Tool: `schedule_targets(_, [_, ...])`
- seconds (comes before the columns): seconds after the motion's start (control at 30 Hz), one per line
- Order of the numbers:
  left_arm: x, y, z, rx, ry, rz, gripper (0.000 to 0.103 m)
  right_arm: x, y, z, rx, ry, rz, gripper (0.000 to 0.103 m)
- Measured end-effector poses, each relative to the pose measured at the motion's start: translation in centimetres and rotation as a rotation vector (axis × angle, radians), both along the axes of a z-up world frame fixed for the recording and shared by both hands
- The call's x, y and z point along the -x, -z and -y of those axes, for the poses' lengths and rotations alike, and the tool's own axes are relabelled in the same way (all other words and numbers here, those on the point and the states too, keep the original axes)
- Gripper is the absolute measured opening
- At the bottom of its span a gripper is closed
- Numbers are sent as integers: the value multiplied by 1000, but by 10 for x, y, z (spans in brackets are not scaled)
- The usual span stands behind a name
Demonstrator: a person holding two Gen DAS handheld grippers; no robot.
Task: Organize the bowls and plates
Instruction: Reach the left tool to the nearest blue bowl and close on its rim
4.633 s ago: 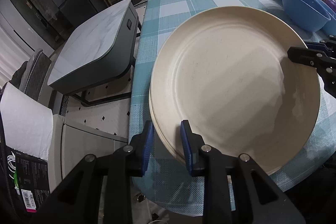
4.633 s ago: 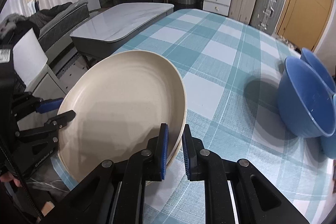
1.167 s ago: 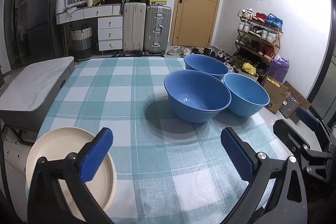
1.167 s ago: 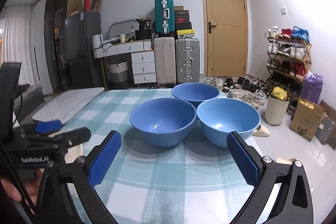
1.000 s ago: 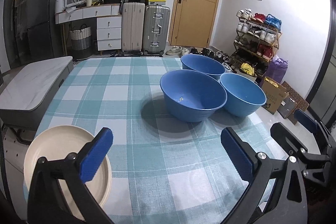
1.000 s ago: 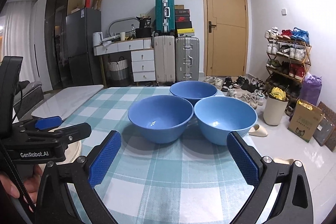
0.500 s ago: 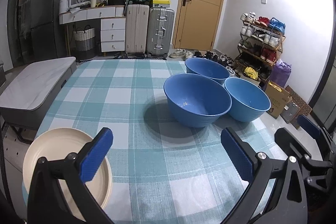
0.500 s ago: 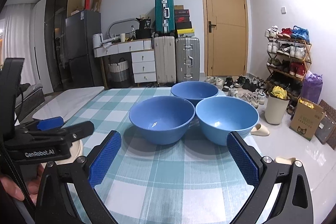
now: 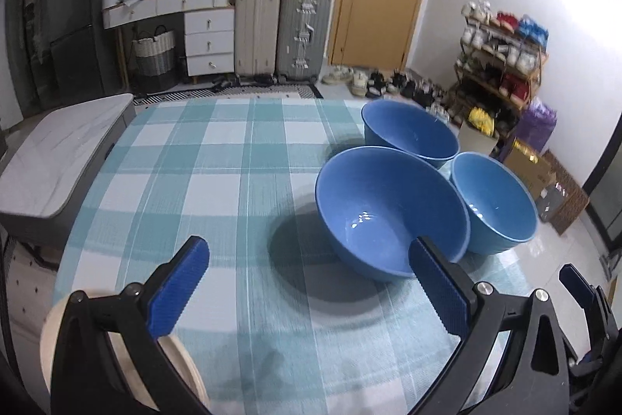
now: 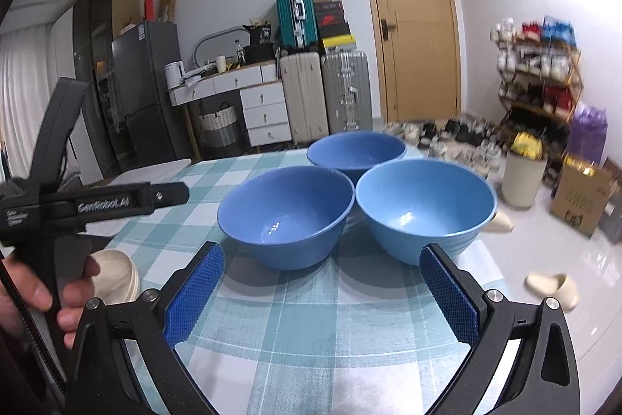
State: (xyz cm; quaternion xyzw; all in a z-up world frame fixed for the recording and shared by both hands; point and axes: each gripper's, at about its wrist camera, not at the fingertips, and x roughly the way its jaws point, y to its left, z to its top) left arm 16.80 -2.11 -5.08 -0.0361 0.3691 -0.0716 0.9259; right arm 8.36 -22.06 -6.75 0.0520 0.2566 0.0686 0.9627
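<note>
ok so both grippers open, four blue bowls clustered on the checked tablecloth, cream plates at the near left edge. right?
Not quite: there are three blue bowls, not four, as the right wrist view shows. Left gripper and right gripper are open; the cream plates sit near left on the checked tablecloth.

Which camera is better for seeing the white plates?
Neither is great, but the right wrist view is a bit better: the cream plates sit at the table's left edge as a stack, partly behind the hand. In the left wrist view, the left gripper hides most of them.
</note>
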Motion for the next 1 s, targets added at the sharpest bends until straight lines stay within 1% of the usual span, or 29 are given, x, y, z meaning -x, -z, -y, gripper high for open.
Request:
schedule_targets(0.07, [-14,-2,3,-33,7,-1,103,-10,3,6,-40,2,-17,102])
schedule_targets(0.13, [-29,-3,8,-99,19,23,103,-18,5,11,-72,13,-19,102])
schedule_targets(0.17, [-39,-3,11,-125,45,19,103,-22,6,13,-80,16,-20,102])
schedule_targets(0.2, [-52,-2,13,-135,70,-4,103,-26,7,14,-84,16,-23,102])
schedule_targets(0.23, [-62,1,14,-128,92,-31,103,-32,10,14,-85,15,-31,102])
schedule_targets(0.3, [-82,8,19,-126,147,-104,103,-38,14,15,-90,11,-44,102])
schedule_targets(0.33, [-88,11,21,-131,150,-116,103,-42,17,15,-99,6,-53,102])
schedule_targets(0.4, [-101,19,27,-169,184,-151,102,-49,23,16,-123,-6,-73,102])
schedule_targets(0.5, [-116,32,31,-211,175,-195,102,-54,33,15,-146,-1,-88,102])
schedule_targets(0.67, [-130,48,39,-215,227,-263,102,-71,51,17,-194,68,-148,102])
schedule_targets(0.73, [-135,49,40,-213,230,-270,101,-76,53,18,-215,95,-151,102])
schedule_targets(0.77, [-137,50,42,-203,249,-278,101,-80,54,18,-236,108,-152,102])
schedule_targets(0.83, [-141,52,46,-206,281,-304,101,-86,55,18,-260,121,-159,102])
schedule_targets(0.87, [-144,55,50,-213,299,-318,98,-91,56,18,-268,126,-168,102])
schedule_targets(0.93, [-146,56,51,-210,314,-328,80,-97,58,17,-287,129,-184,102])
schedule_targets(1.0, [-152,59,53,-202,328,-358,78,-101,61,14,-297,132,-203,102])
